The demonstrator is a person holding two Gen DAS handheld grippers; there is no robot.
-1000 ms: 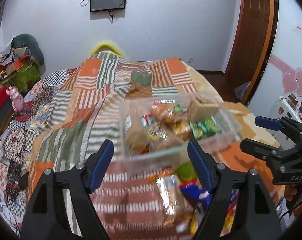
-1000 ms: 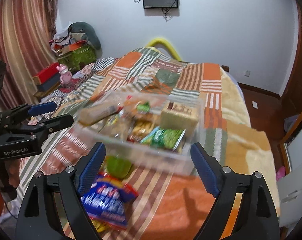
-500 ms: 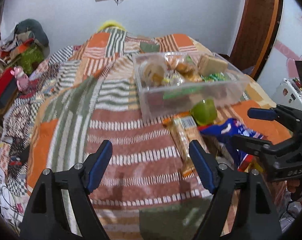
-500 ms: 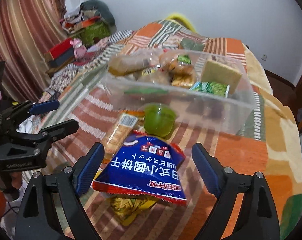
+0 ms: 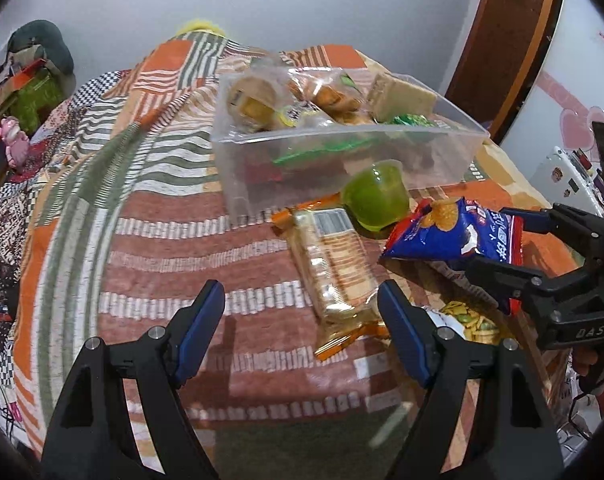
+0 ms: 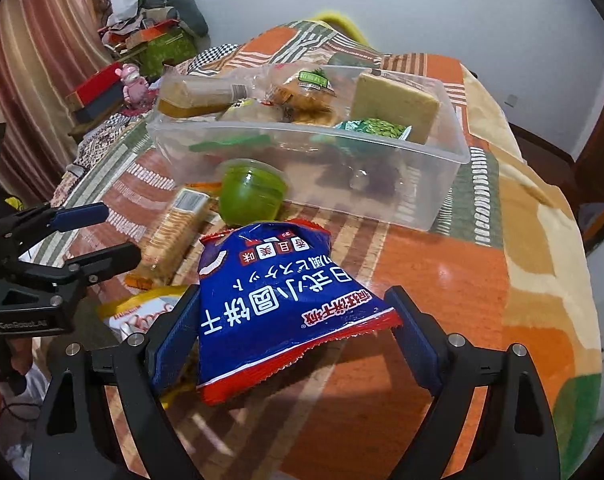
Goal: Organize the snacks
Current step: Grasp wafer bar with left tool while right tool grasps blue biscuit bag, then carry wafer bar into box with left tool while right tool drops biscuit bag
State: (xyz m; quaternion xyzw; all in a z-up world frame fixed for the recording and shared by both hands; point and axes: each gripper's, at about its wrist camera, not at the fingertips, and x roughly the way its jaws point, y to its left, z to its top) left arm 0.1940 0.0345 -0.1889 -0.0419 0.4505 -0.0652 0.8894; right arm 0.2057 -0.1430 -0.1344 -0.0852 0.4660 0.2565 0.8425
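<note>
A clear plastic box [image 5: 341, 152] [image 6: 433, 184] holding several wrapped snacks sits on the patchwork bedspread. In front of it lie a green jelly cup [image 5: 375, 200] [image 6: 250, 194], a cracker pack [image 5: 333, 264] [image 6: 170, 236], a blue and red snack bag [image 5: 457, 234] [image 6: 278, 304] and a yellow packet [image 5: 467, 322] [image 6: 142, 316]. My left gripper [image 5: 302, 332] is open and empty, just in front of the cracker pack. My right gripper [image 6: 294, 344] is open, its fingers on either side of the blue bag, apart from it.
The bedspread [image 5: 162, 240] covers the whole bed. Clutter, a red box and a pink toy [image 6: 132, 86] stand past the bed's left edge. A wooden door [image 5: 501, 40] and a white cabinet [image 5: 561, 172] are at the right.
Both grippers have moved down and closer to the loose snacks. The blue bag now lies between my right fingers, and the cracker pack is just ahead of my left gripper.
</note>
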